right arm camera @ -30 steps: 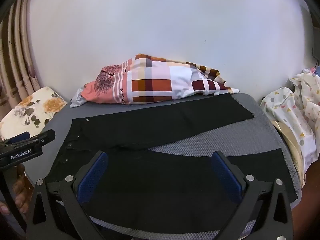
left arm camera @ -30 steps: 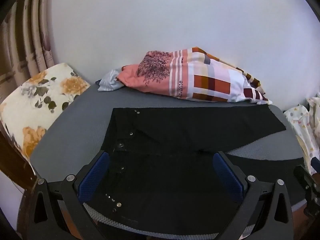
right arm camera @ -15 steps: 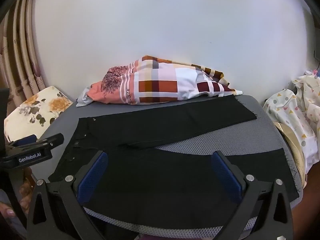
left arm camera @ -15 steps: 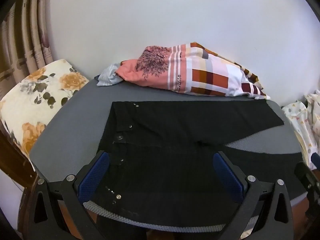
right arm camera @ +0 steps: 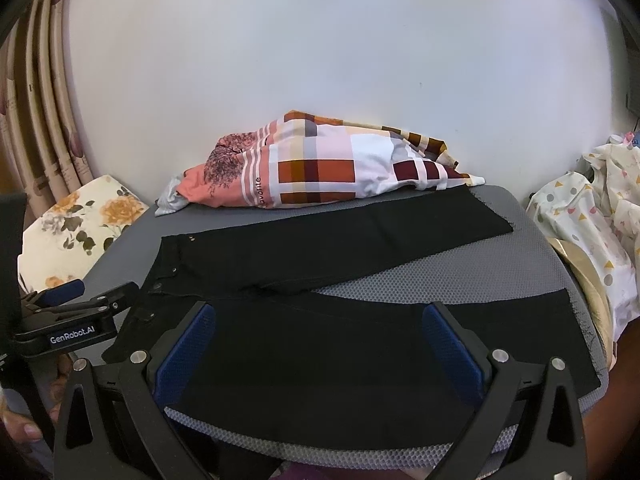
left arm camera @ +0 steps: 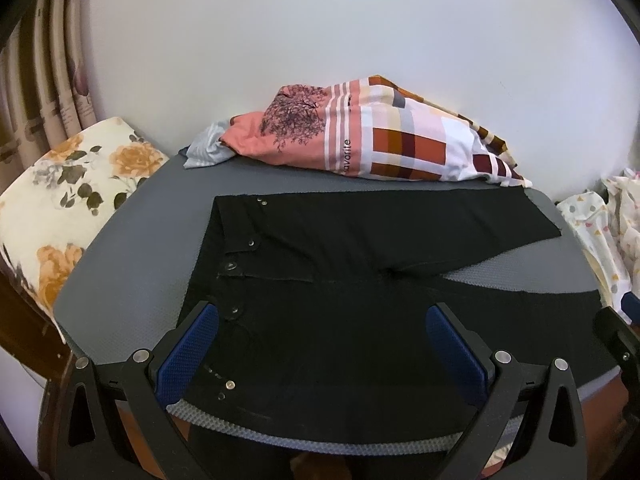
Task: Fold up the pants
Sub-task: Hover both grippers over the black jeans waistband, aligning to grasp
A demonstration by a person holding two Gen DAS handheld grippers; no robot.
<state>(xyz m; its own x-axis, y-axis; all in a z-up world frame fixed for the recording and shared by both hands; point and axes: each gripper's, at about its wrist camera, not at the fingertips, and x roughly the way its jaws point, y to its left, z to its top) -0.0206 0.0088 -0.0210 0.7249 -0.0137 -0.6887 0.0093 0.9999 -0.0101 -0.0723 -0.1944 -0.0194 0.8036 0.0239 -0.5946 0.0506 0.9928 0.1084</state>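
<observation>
Black pants lie flat on a grey mesh-covered table, waistband with metal snaps to the left and both legs spread apart toward the right. My left gripper hovers open above the waist end near the front edge, nothing between its blue pads. My right gripper is open over the near leg, also holding nothing. The left gripper shows from the side in the right wrist view, by the waistband.
A plaid and pink pillow lies along the table's back edge against a white wall. A floral cushion sits off the left side beside curtains. Patterned white fabric is piled off the right side.
Both grippers have pulled back and risen slightly, so more of the pants and table front edge shows. The pants have not moved.
</observation>
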